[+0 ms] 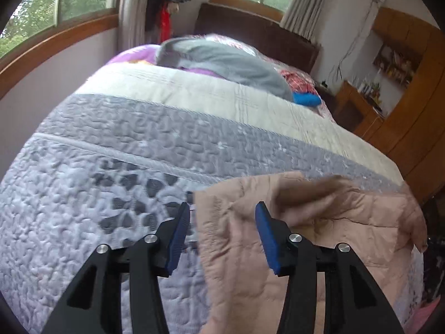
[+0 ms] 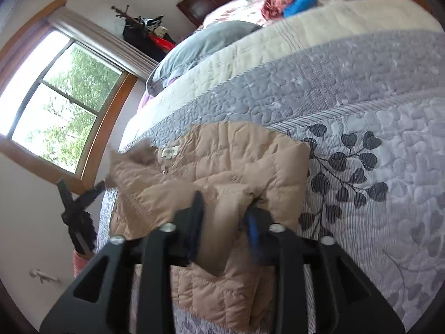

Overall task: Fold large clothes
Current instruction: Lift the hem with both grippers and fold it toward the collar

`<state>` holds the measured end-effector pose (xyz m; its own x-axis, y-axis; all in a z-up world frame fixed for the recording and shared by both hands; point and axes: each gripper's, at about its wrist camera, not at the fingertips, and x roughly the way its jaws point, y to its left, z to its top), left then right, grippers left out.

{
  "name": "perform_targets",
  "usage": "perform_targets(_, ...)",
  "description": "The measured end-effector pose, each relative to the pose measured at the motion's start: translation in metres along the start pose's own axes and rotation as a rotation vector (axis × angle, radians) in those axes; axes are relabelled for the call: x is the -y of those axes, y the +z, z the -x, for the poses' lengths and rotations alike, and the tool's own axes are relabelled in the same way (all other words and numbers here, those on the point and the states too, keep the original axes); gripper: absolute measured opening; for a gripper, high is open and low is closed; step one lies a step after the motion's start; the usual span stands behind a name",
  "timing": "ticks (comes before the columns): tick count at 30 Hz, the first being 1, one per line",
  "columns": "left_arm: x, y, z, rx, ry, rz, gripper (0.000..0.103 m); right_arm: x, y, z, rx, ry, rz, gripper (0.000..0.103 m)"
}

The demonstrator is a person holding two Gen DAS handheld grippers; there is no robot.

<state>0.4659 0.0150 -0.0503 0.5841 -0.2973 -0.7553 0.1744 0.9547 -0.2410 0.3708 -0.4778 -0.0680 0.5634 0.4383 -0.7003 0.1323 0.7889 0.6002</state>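
A beige quilted jacket (image 1: 306,239) lies folded on the grey quilted bedspread (image 1: 97,189) near the bed's foot. My left gripper (image 1: 222,208) is open, its jaws set wide over the jacket's left edge, holding nothing. In the right wrist view the jacket (image 2: 230,161) shows a fur collar and a label. My right gripper (image 2: 225,208) has its jaws on either side of a thick fold of the jacket; the view is blurred, and I cannot tell whether they grip it. The other gripper (image 2: 75,203) shows at the left, beyond the jacket.
A grey pillow (image 1: 222,61), a blue item (image 1: 306,98) and a red patterned cloth (image 1: 297,78) lie at the head of the bed. A dark headboard (image 1: 250,25) stands behind. Wooden shelves (image 1: 389,83) stand at the right, windows (image 1: 69,2) at the left.
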Motion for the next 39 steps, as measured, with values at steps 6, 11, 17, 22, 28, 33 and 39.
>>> perform_targets(6, -0.001, -0.040, 0.002, -0.052, 0.042, -0.098, 0.049, -0.025, -0.026, 0.008, 0.042, -0.071, 0.109, 0.075)
perform_targets(11, 0.015, -0.071, -0.015, -0.089, 0.021, -0.156, 0.051, -0.025, -0.042, -0.022, -0.019, -0.225, 0.128, 0.072)
perform_targets(17, 0.041, -0.077, -0.018, -0.047, 0.066, -0.208, 0.027, -0.017, -0.041, -0.054, -0.076, -0.250, 0.121, 0.020)
perform_targets(22, 0.058, -0.078, 0.000, 0.079, 0.148, -0.235, 0.009, -0.031, -0.030, -0.040, 0.016, -0.213, 0.140, 0.008)
perform_targets(28, 0.040, -0.063, -0.003, 0.103, 0.152, -0.139, 0.009, -0.028, -0.013, -0.038, 0.055, -0.215, 0.114, 0.008)
perform_targets(33, 0.030, -0.073, -0.055, -0.035, 0.197, -0.152, 0.010, 0.004, -0.014, -0.080, -0.045, -0.252, 0.040, 0.010)
perform_targets(39, 0.044, -0.085, -0.062, -0.017, 0.285, -0.246, 0.012, 0.011, -0.021, -0.082, -0.044, -0.246, 0.008, 0.015)
